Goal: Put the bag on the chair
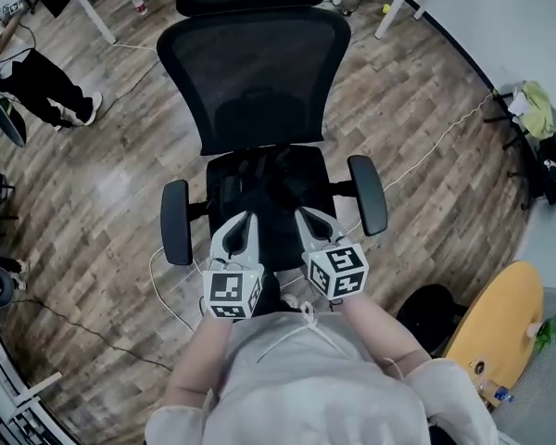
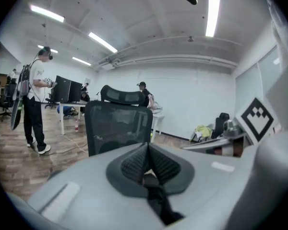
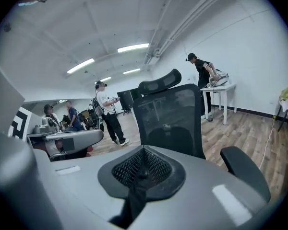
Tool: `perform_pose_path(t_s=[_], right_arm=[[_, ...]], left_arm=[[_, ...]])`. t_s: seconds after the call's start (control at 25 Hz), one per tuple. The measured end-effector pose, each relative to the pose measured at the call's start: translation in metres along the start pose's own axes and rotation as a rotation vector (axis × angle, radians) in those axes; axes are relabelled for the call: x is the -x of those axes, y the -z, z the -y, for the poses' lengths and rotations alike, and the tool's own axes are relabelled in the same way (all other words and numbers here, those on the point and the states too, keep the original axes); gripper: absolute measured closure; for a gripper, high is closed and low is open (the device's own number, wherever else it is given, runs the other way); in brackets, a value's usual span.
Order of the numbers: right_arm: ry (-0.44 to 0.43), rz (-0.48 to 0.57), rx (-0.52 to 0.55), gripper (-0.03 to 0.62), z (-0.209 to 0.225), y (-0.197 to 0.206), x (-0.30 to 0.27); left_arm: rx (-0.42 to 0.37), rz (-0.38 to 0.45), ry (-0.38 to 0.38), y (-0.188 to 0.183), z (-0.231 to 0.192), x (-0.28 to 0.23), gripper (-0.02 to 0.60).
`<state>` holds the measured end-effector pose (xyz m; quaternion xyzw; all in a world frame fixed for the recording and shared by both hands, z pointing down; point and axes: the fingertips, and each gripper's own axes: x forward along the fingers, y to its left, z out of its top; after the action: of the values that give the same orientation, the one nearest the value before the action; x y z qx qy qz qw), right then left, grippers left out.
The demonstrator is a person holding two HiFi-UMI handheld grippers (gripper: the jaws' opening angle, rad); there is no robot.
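Floor: brown wood-plank floor, spreading below me.
Standing on it: black mesh-backed office chair straight ahead of me; white table leg at far left.
Lying on it: thin white cable, trailing right of the chair.
Chair seat: black, too dark for me to tell what it bears.

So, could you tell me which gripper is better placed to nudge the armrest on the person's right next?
Right, probably: the right gripper, shut, hovers nearest that armrest; the left gripper would have to cross over it.

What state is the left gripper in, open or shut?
Shut: in its own view the left gripper has its jaws pressed together on a dark strap.
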<state>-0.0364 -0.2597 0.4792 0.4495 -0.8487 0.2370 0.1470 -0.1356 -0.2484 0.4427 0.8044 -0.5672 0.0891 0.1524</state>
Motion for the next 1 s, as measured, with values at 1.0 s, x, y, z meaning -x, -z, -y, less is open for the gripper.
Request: perform_pose_path(t_s=[1.0], right_arm=[[0.0,0.352,0.212,0.597,-0.029,-0.178,0.051]], left_arm=[[-0.093,0.317,0.036,-0.192,-0.003,0.025,0.575]])
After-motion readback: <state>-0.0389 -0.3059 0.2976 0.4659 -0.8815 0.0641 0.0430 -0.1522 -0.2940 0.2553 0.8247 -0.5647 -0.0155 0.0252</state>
